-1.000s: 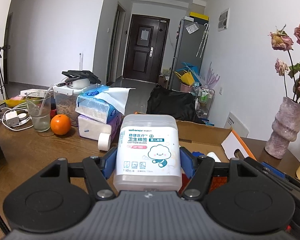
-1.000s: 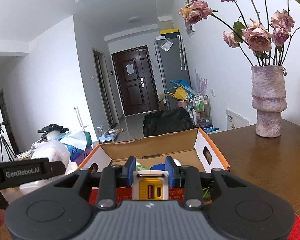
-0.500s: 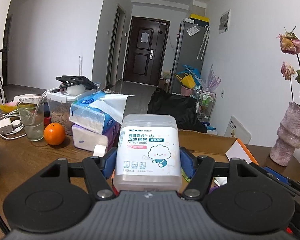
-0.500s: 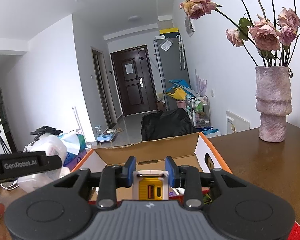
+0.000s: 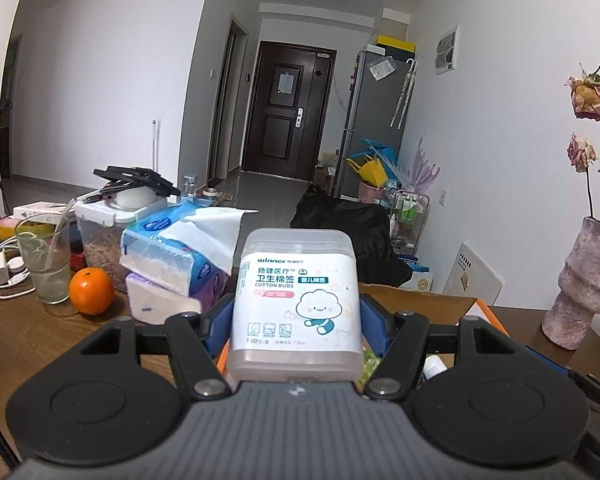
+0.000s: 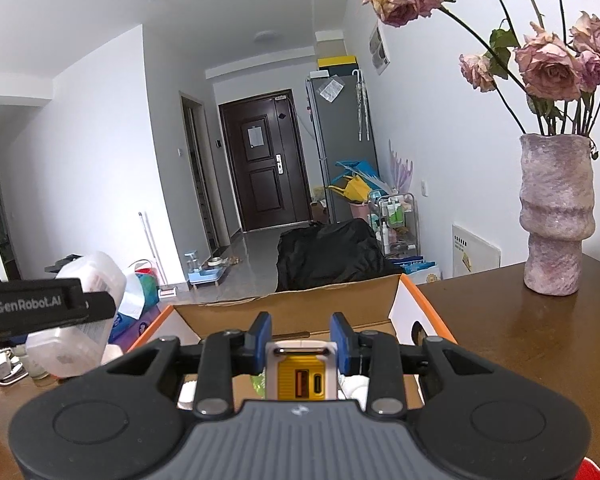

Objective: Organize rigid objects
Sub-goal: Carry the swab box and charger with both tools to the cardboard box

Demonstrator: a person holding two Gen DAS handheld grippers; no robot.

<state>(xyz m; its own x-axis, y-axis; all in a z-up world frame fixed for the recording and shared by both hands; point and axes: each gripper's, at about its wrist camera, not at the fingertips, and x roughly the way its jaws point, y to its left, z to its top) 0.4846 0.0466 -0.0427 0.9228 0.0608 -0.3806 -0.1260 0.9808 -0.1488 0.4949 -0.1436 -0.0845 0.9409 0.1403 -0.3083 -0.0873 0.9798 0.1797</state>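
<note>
The left tool clamps a light, slick, stiff cotton-bud box by its sides, the right tool pinches a small, hard charger, cardboard box just ahead.

The translucent plastic cotton-bud box carries a white label — "winner", "COTTON BUDS". A black bar at left reads "GenRobot.AI" in pale letters.

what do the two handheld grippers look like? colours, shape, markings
Both match: the left gripper and right gripper each have a ribbed grey body, black linkage arms with silver pivot screws, two round black discs at the sides and blue finger pads. The right wrist view shows the left unit's black bar lettered GenRobot.AI in white. No cables or sleeves visible.
</note>
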